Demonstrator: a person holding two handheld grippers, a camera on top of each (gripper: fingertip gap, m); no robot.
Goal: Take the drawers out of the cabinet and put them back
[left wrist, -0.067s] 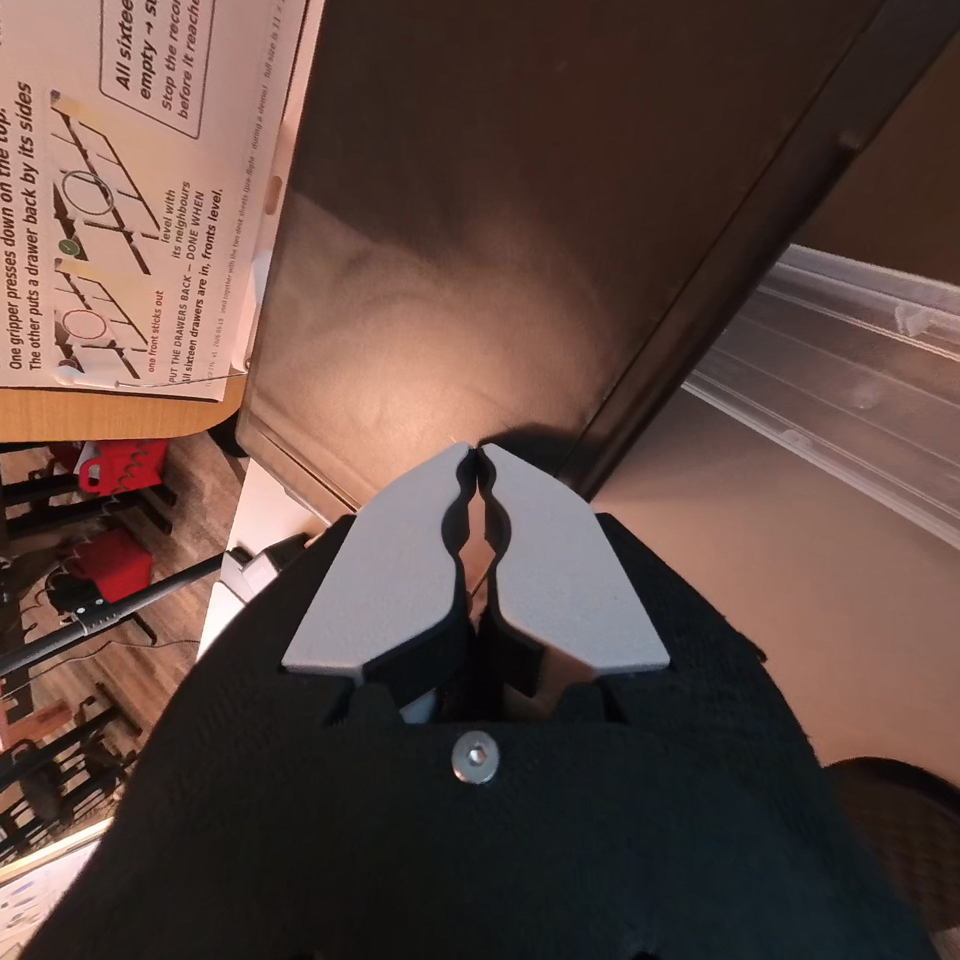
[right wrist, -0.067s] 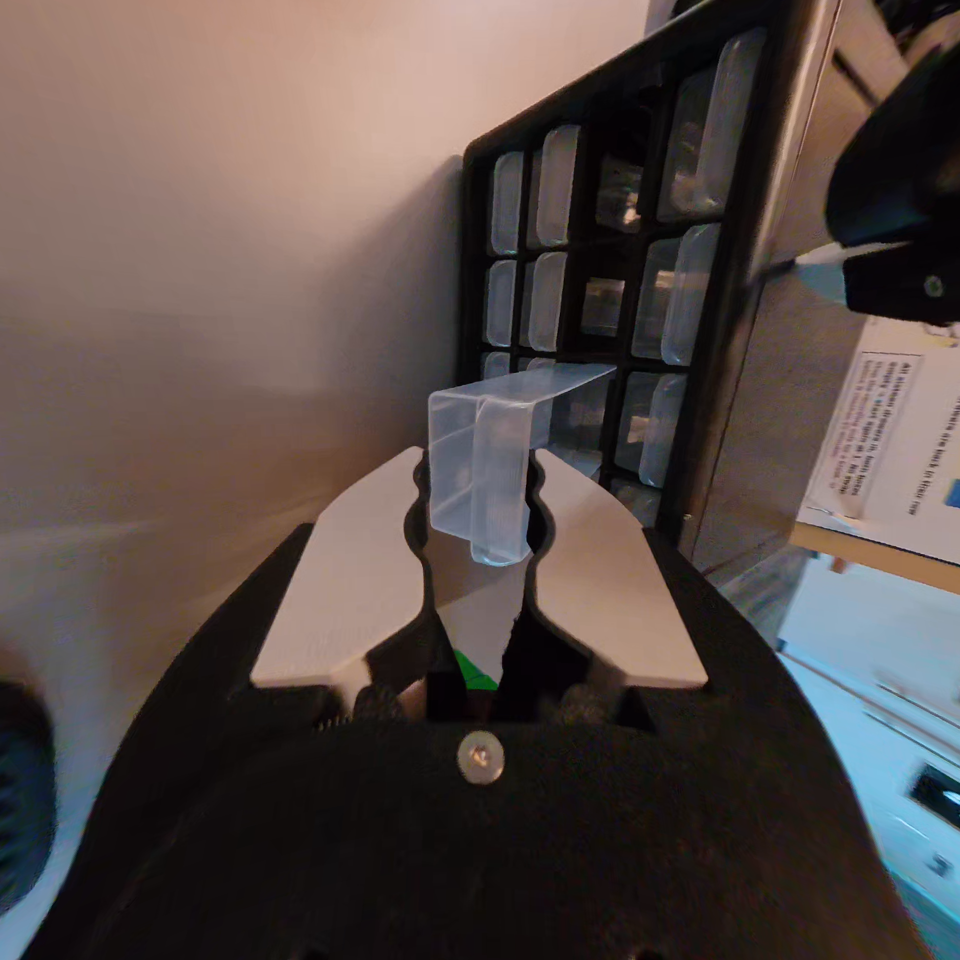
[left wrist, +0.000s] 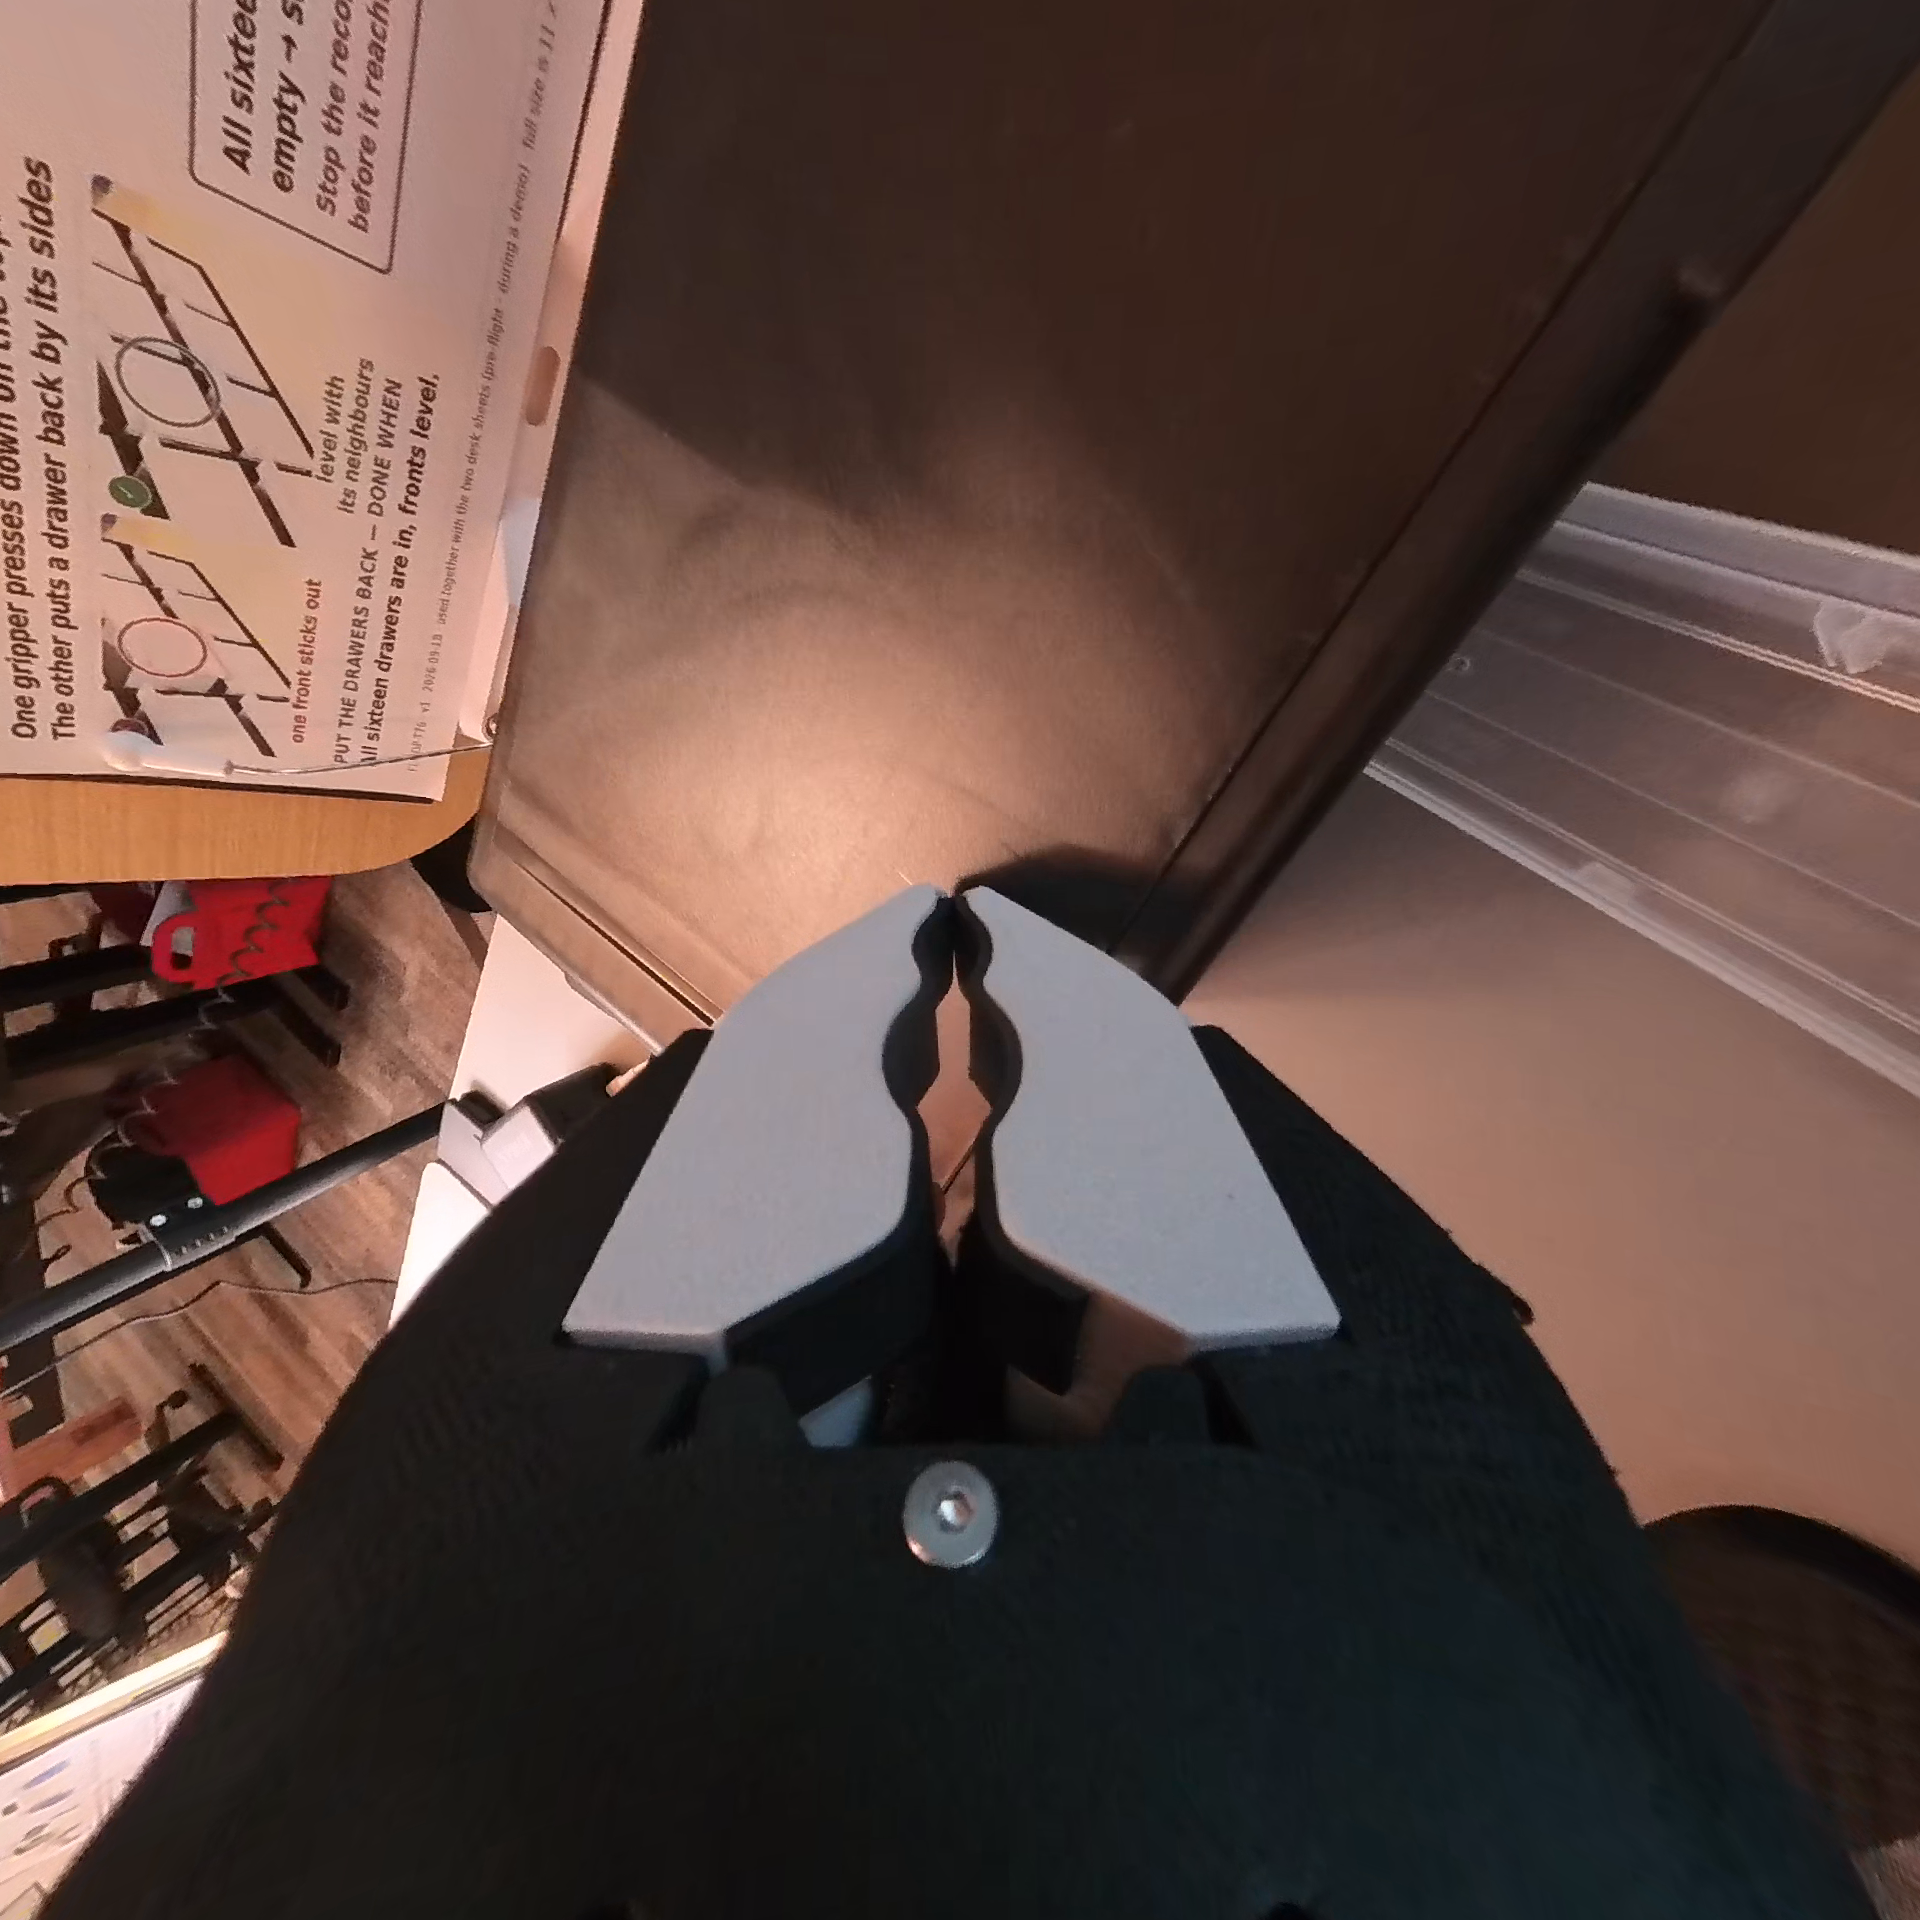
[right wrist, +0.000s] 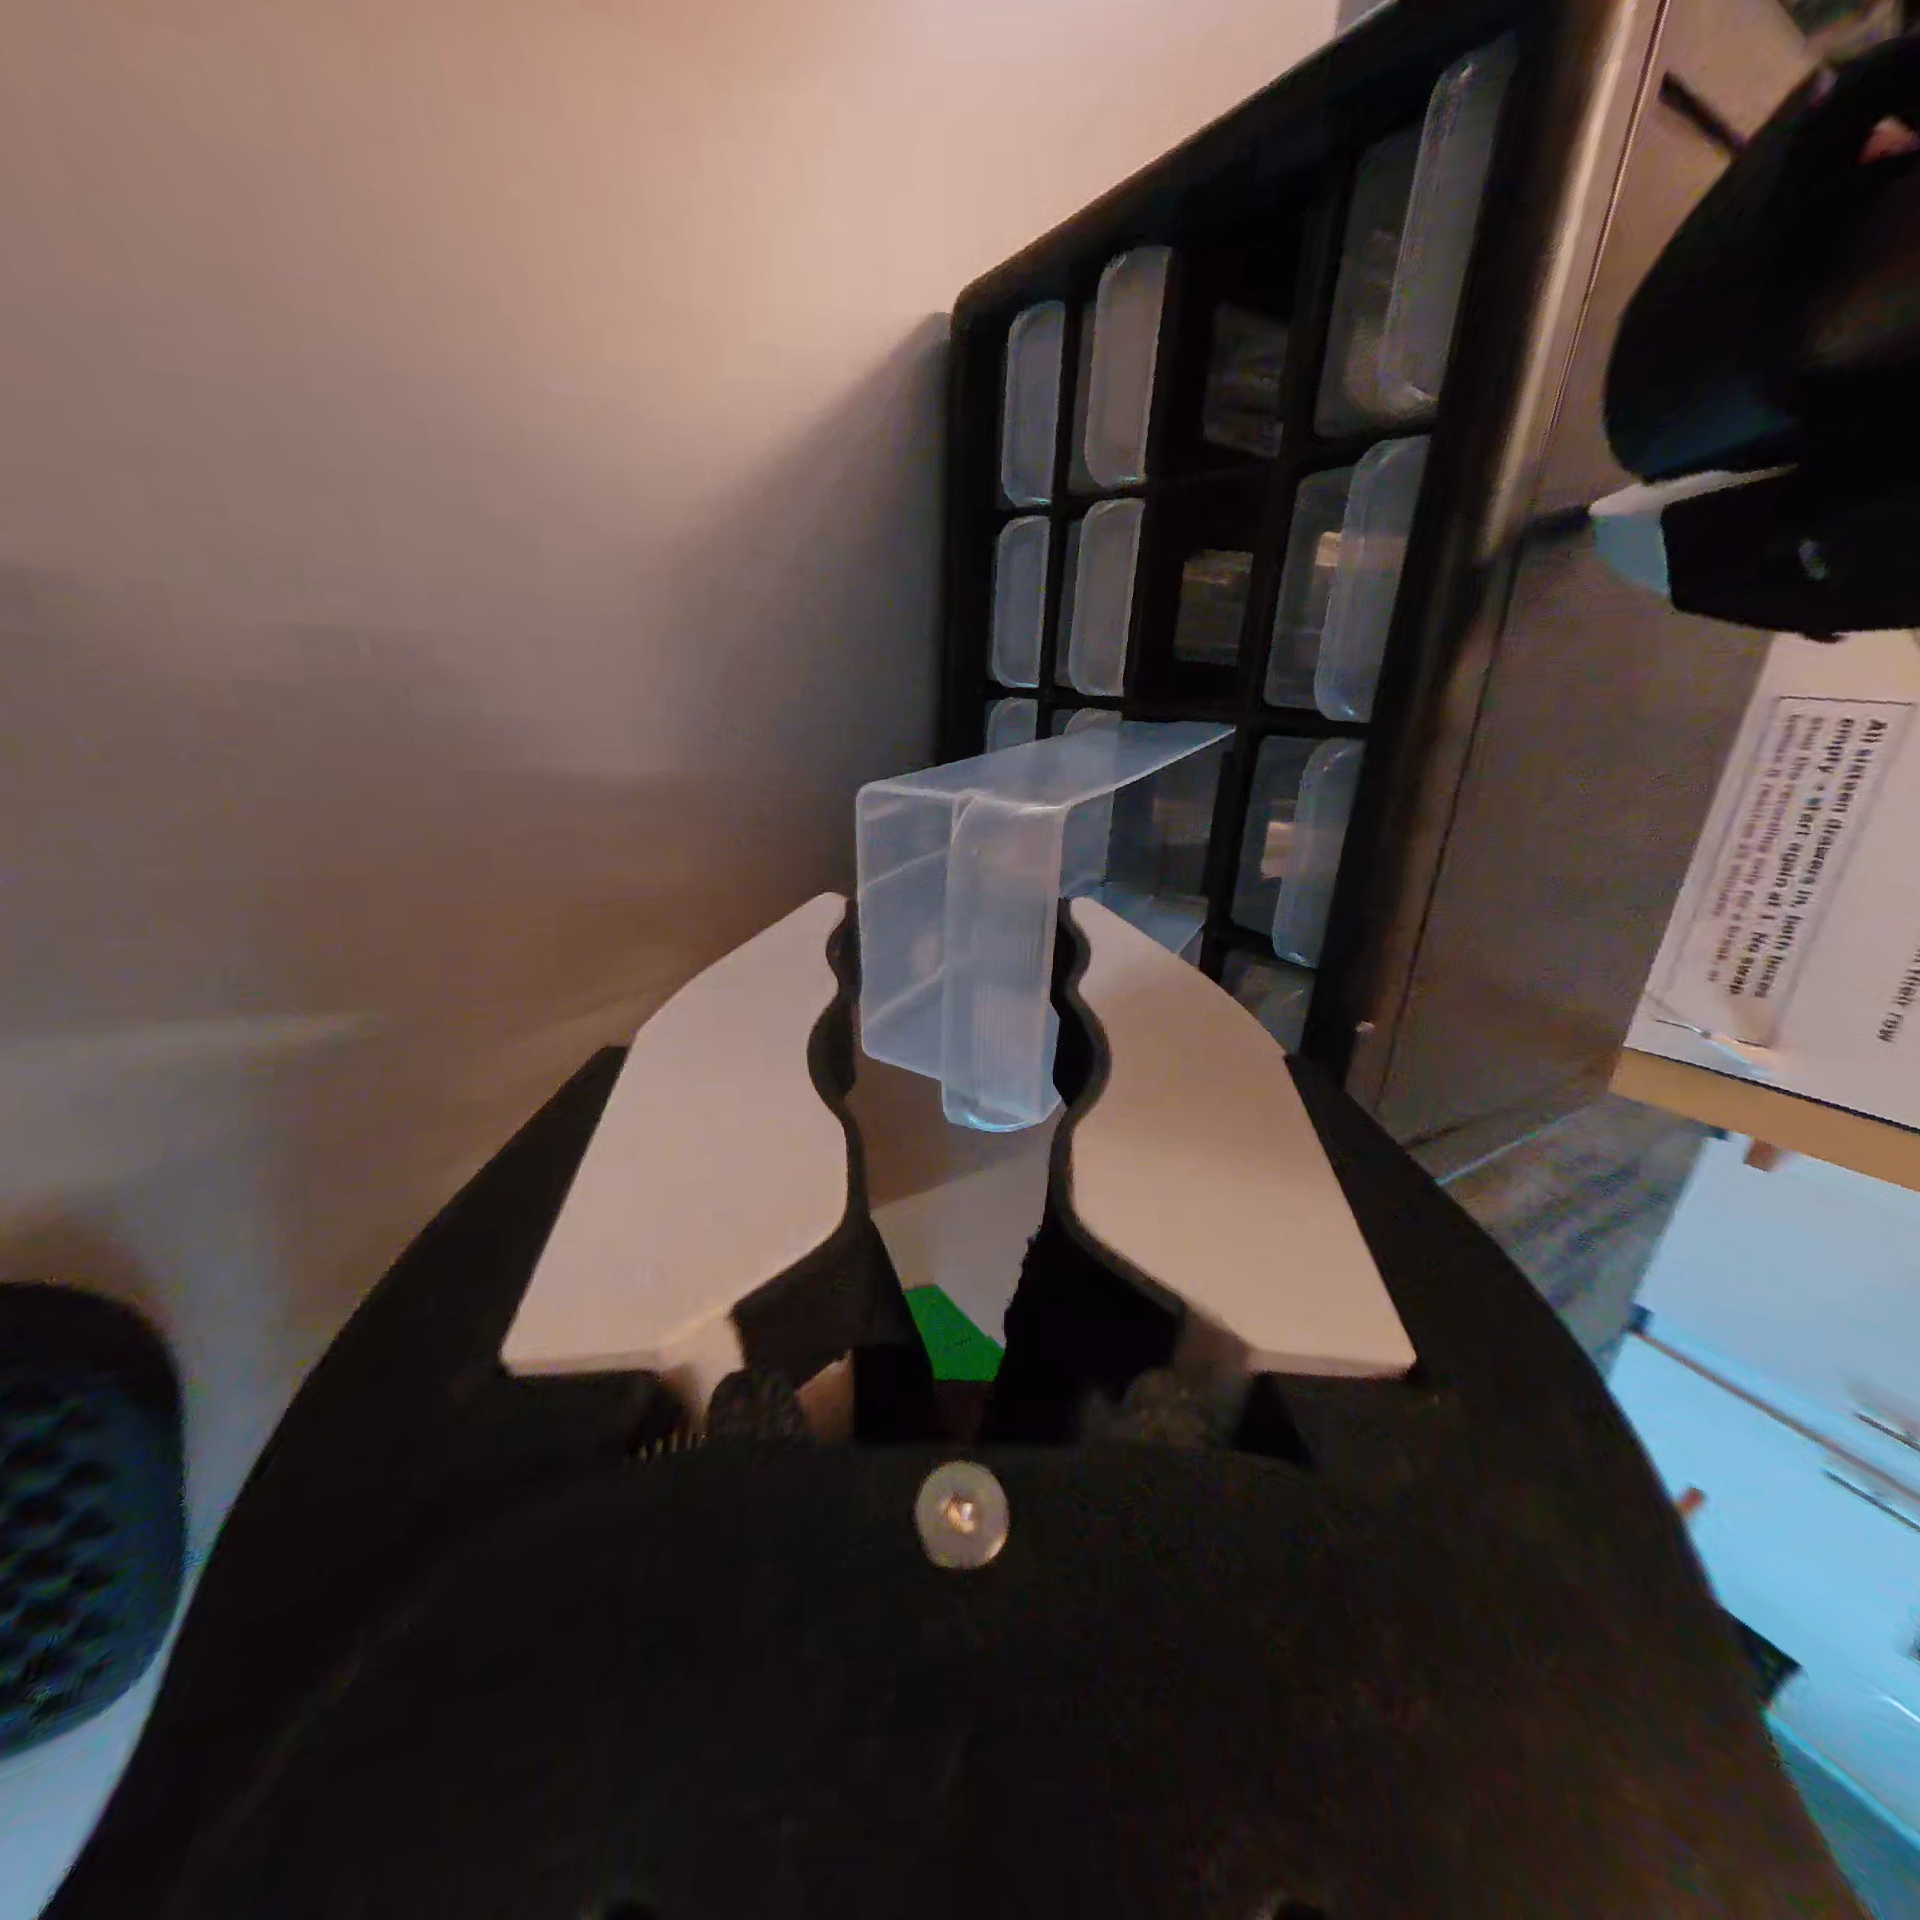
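We held the right gripper (right wrist: 956, 935) pinched on a clear drawer (right wrist: 961, 914), its two grey fingers (right wrist: 727, 1132) pressed against the drawer's front end from either side, so that the handle lip hung down between the tips. Straight ahead of that gripper, the drawer's body reached forward into the black cabinet (right wrist: 1496, 582), with its far end at an open slot in the third column of the grid; we could not tell whether it was touching the slot's edges. Around that slot, other clear drawers (right wrist: 1122, 592) sat in their compartments, and two slots above it in the same column looked dark and open. Up and to the right of the right gripper, the other gripper showed as a dark shape with a pale tip touching the cabinet's grey top panel. In our left wrist view, the left gripper (left wrist: 954, 906) had its fingers pressed together with nothing between them, the tips meeting against the cabinet's dark top panel (left wrist: 935, 468). To the left of that gripper lay a printed instruction sheet (left wrist: 260, 416) on a wooden tabletop (left wrist: 208, 831), and to its right a clear plastic strip (left wrist: 1662, 748) ran along a pale wall.
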